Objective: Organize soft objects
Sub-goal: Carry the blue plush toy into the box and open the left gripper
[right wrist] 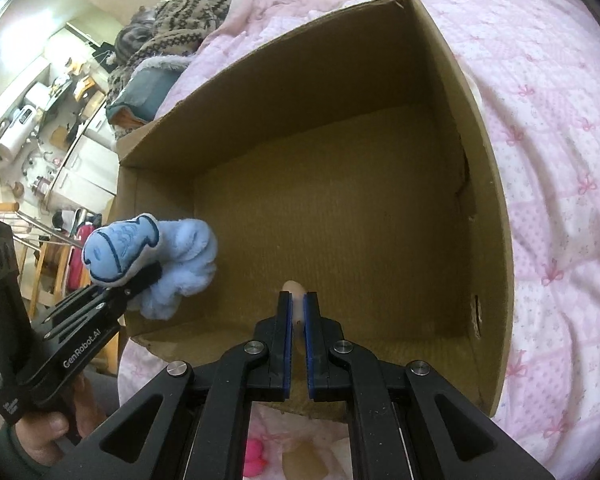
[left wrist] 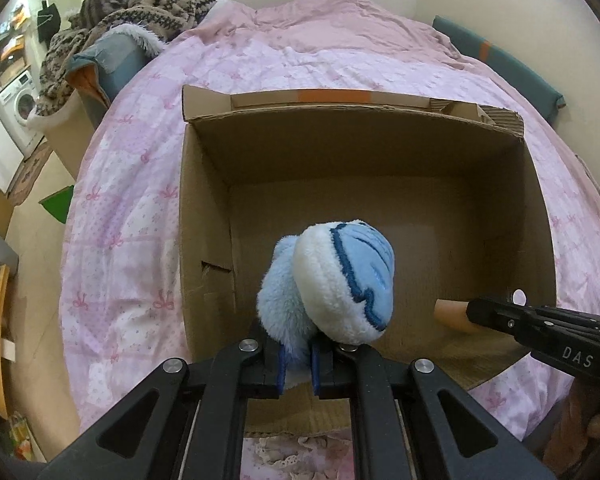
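An open cardboard box stands on the pink quilt, its inside bare. My left gripper is shut on a light blue plush toy with a stitched fish patch, held over the box's near left part. In the right wrist view the same plush toy hangs from the left gripper just inside the box's left wall. My right gripper is shut on a small pale peach soft object low in the box near its front wall. The left wrist view shows that peach object sticking out of the right gripper.
The pink quilt covers the bed around the box. A cat on a patterned blanket lies at the far left corner. A pink toy lies on the quilt before the box. A hand holds the left gripper's handle. A washing machine stands beyond the bed.
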A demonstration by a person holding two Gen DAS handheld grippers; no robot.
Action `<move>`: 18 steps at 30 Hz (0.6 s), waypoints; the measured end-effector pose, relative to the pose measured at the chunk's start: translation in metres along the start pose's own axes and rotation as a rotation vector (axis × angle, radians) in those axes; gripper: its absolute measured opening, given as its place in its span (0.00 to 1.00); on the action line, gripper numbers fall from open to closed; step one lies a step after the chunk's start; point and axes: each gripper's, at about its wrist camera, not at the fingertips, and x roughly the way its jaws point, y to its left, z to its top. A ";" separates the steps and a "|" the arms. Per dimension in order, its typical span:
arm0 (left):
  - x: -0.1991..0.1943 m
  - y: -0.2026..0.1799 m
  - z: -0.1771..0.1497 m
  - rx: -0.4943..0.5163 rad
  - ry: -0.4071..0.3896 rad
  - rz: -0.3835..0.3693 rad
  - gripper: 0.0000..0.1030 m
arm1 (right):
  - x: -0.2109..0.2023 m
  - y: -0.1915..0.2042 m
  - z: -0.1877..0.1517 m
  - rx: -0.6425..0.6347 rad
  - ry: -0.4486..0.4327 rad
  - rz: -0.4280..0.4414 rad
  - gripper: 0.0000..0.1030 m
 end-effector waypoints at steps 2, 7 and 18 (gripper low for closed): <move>0.001 -0.003 -0.001 0.018 -0.003 0.009 0.09 | 0.002 0.003 0.001 -0.006 0.002 -0.002 0.07; 0.003 -0.010 -0.002 0.060 0.002 0.014 0.09 | 0.005 0.003 0.001 -0.006 0.008 -0.017 0.07; 0.011 -0.005 -0.003 0.013 0.055 -0.031 0.18 | 0.006 0.006 0.002 -0.006 0.010 -0.036 0.07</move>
